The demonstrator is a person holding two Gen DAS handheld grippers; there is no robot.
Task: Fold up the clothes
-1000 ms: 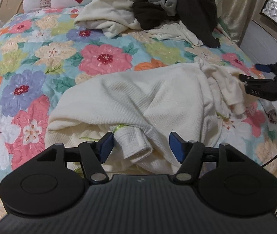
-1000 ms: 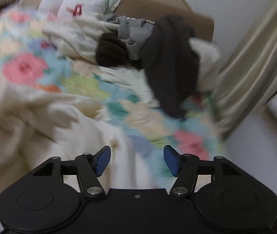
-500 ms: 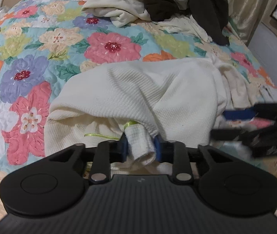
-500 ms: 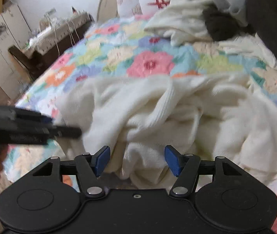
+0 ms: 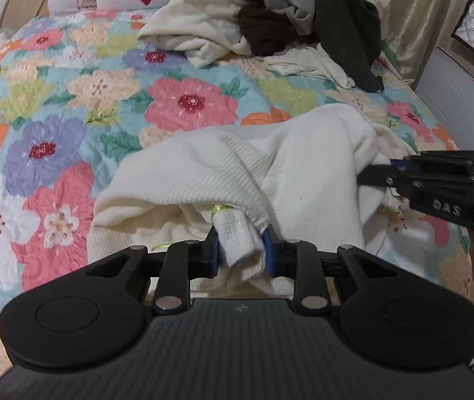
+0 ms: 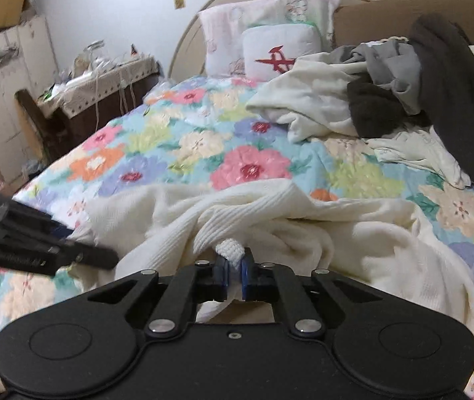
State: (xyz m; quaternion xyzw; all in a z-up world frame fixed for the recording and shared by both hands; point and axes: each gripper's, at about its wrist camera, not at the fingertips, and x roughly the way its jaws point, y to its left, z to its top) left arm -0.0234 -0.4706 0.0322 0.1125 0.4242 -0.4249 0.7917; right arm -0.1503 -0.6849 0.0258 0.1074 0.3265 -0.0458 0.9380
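Sweater (image 5: pixel 237 173): we see it crumpled on the bed (image 5: pixel 70 106)
Left tongs (image 5: pixel 240 252): clamped on its cuff
Right tongs (image 6: pixel 233 273): closing, pinching a knit fold

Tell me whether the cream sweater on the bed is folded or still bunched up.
Bunched up, not folded. The cream sweater lies in loose rumpled ridges on the floral quilt, with no flat, squared layers.

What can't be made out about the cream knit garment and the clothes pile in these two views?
- Cream waffle-knit garment: its type and its near hem; the black tool body cuts them off at the bottom of both wrist views.
- Left tongs: which part of the garment the clamped cuff-like roll is; folds cover it.
- Right tongs, closing on a knit fold: what lies beneath.
- Heap of dark, grey and cream clothes: item count; they overlap.
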